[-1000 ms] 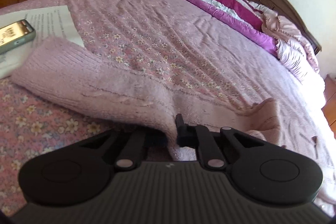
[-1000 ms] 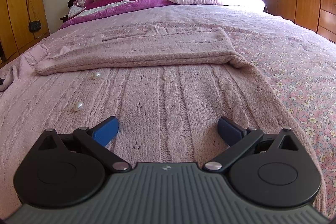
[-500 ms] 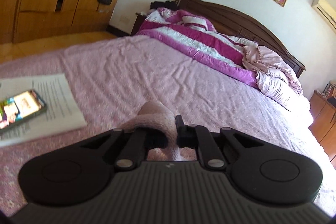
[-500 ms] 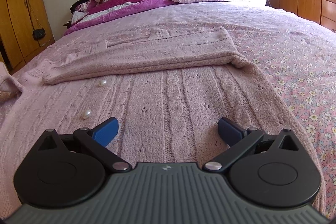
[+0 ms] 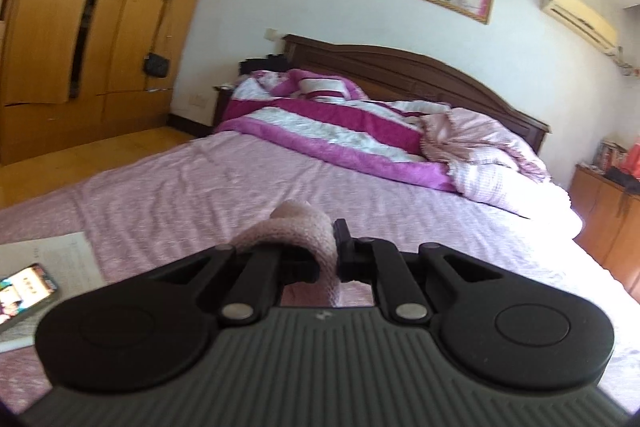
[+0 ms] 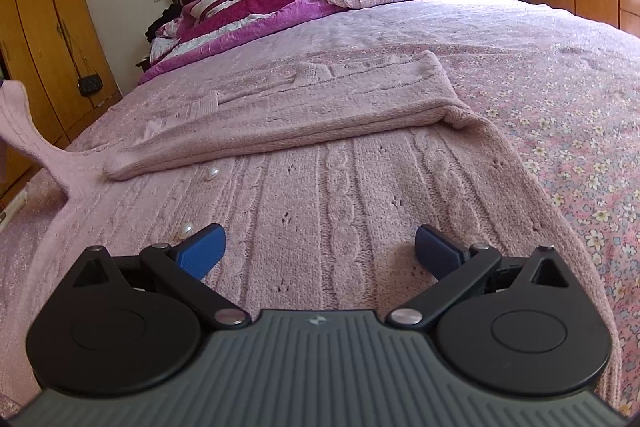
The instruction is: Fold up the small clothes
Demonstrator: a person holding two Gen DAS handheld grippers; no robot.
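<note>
Cardigan (image 6: 360, 195) sleeve (image 5: 298, 227) pinched in left gripper (image 5: 334, 247) (raised); right gripper (image 6: 318, 251) spread above it.

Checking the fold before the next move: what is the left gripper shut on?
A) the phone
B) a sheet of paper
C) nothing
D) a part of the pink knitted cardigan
D: the left gripper pinches a bunched part of the pink knitted cardigan, lifted clear of the bed.
</note>
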